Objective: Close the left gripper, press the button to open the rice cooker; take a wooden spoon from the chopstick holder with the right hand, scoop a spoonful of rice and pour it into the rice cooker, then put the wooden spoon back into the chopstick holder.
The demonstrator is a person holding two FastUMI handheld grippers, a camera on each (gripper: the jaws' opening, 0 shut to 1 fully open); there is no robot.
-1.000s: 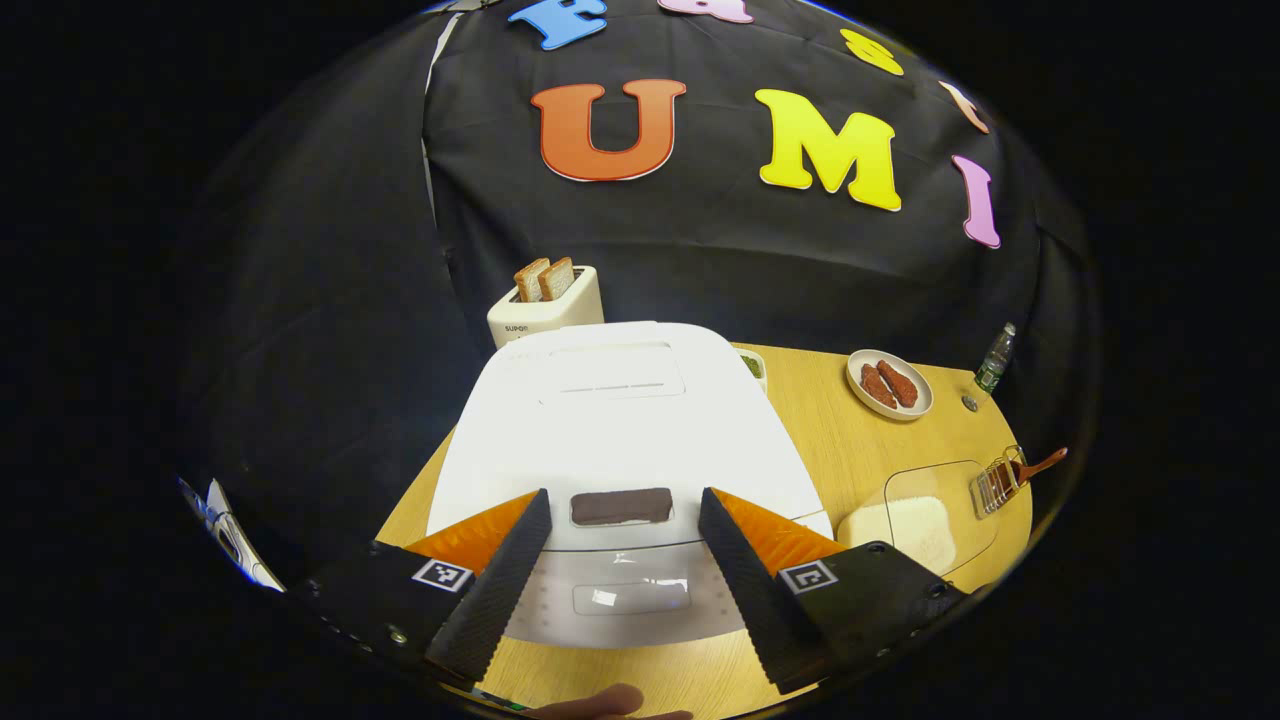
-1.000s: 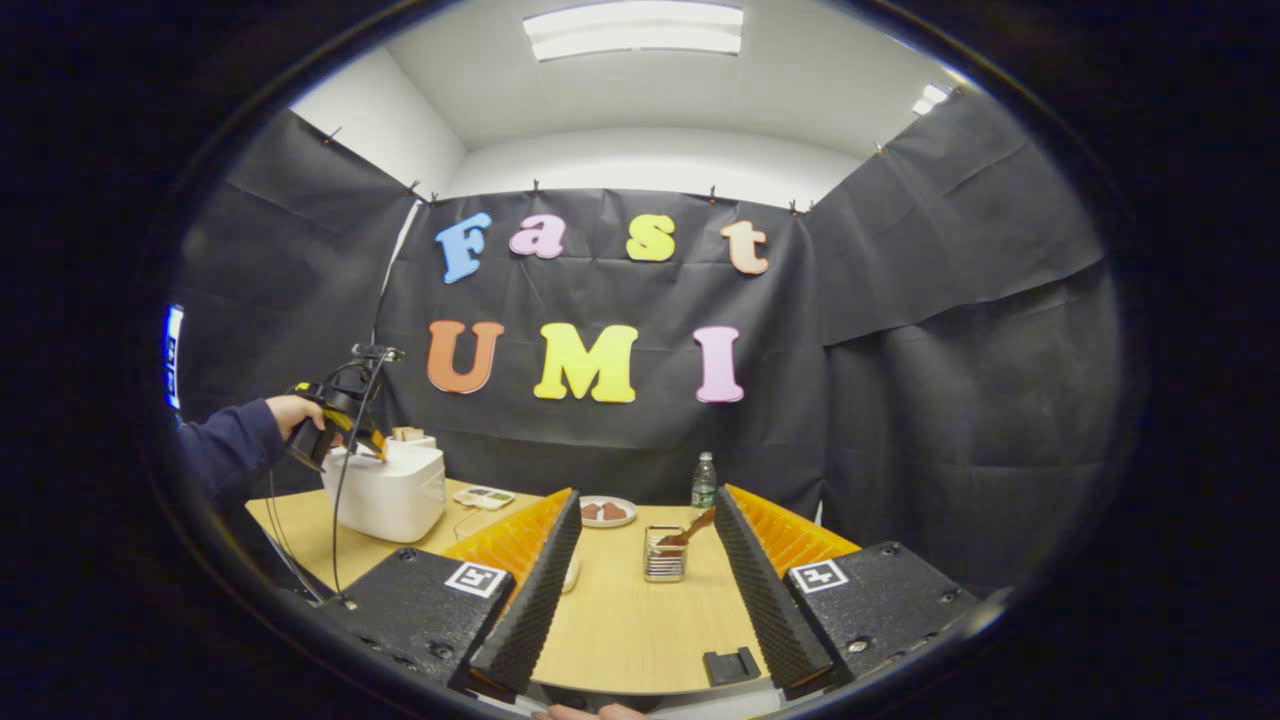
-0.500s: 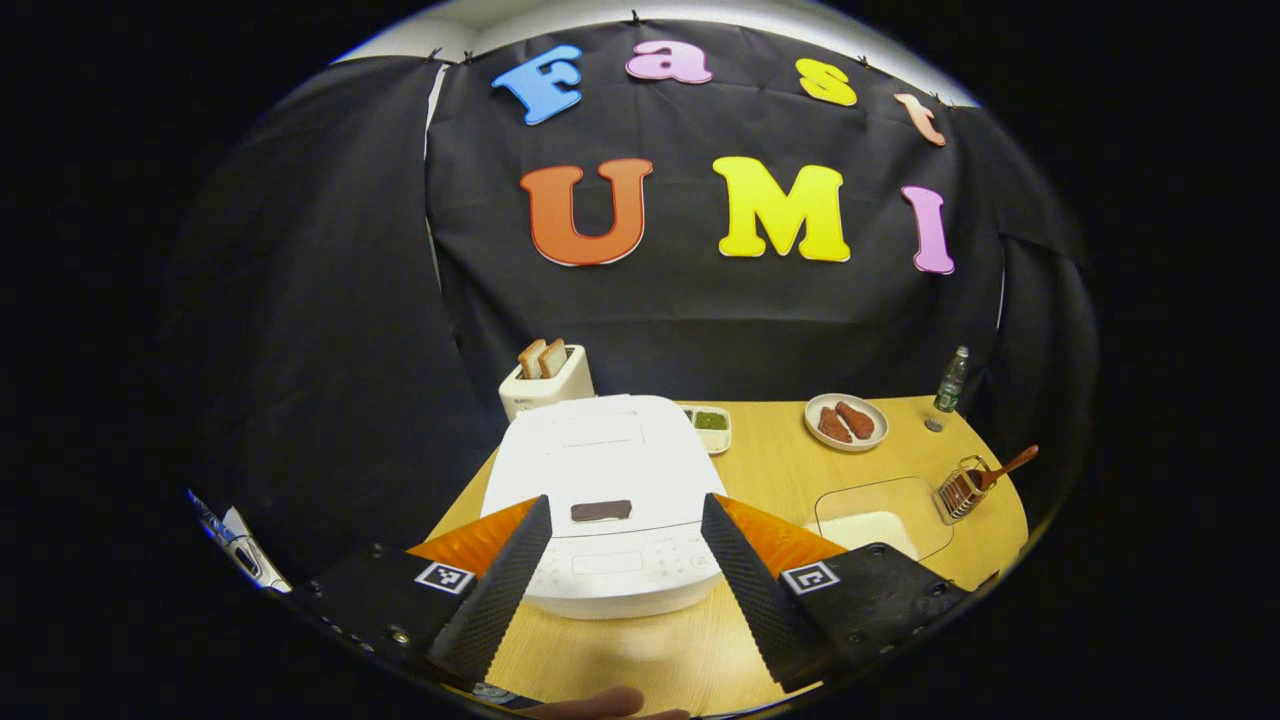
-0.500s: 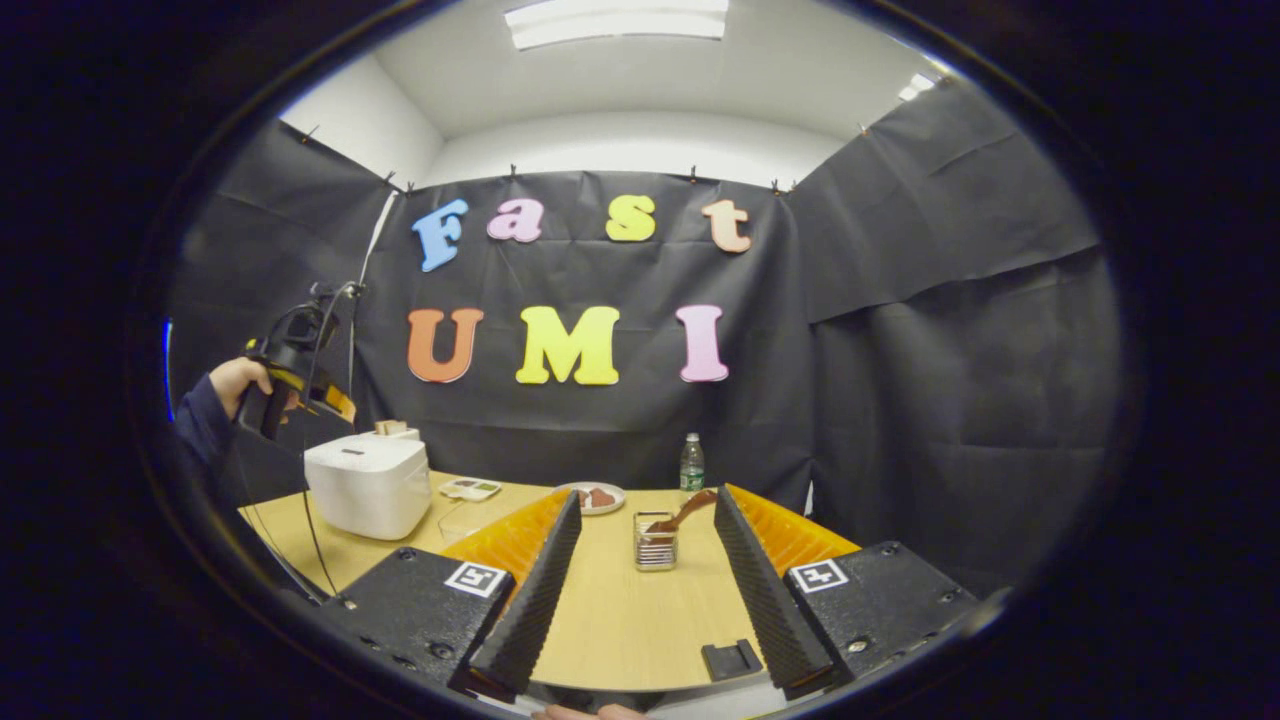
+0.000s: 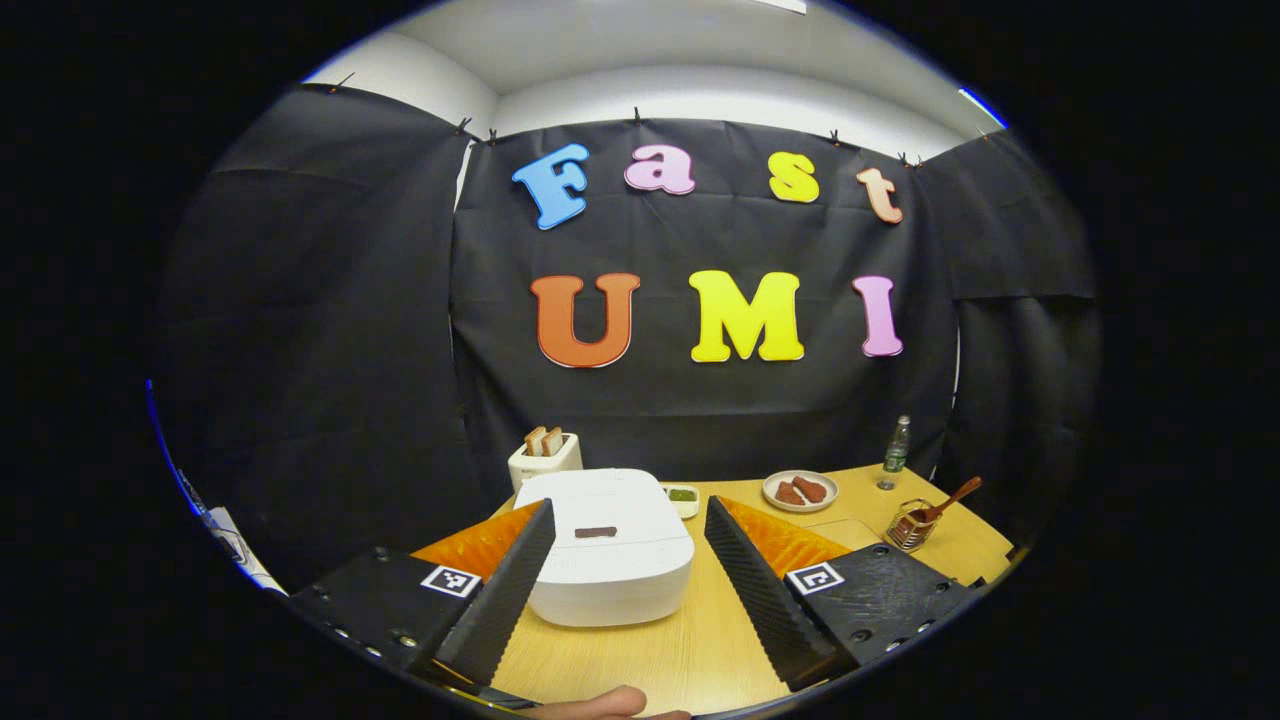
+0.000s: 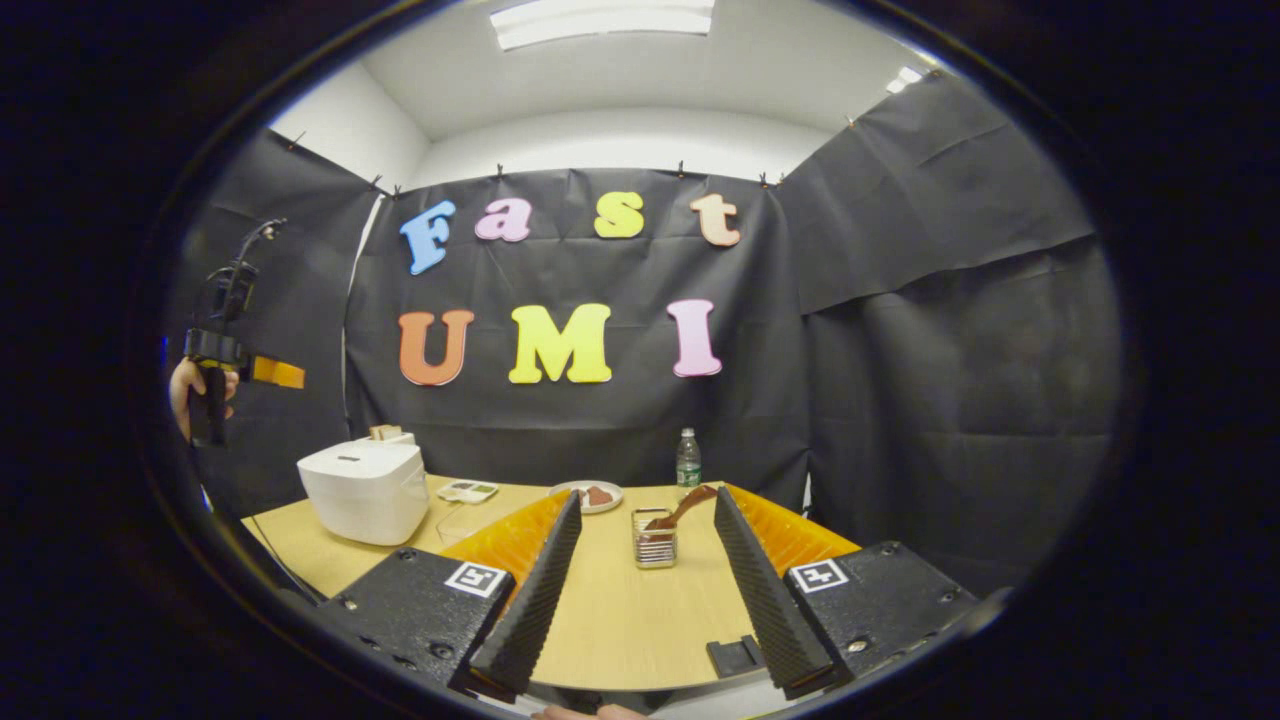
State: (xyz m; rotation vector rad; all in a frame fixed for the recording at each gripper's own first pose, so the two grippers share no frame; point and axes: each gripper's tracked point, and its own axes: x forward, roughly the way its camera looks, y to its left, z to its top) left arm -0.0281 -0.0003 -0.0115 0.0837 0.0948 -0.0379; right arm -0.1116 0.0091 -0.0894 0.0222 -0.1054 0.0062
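Observation:
The white rice cooker point(image 5: 610, 545) stands with its lid down, a dark button point(image 5: 596, 532) on top. My left gripper point(image 5: 628, 505) is open, held high and back from the cooker, touching nothing. In the right gripper view it hangs in the air point(image 6: 275, 373) well above the cooker point(image 6: 365, 490), with a hand point(image 6: 185, 385) on its grip. My right gripper point(image 6: 647, 495) is open and empty, facing the chopstick holder point(image 6: 655, 545) a short way ahead. The wooden spoon point(image 6: 685, 505) leans in the holder, handle up to the right.
A toaster with bread point(image 5: 545, 455) stands behind the cooker. A small dish point(image 5: 683, 495), a plate of meat point(image 5: 800, 490) and a bottle point(image 5: 895, 455) line the far edge. A clear container point(image 6: 455, 520) sits right of the cooker. A small black block point(image 6: 733, 655) lies near the front edge.
My left gripper has risen and pulled back from just over the cooker's button, staying open. The lid stays down. The right gripper has barely moved.

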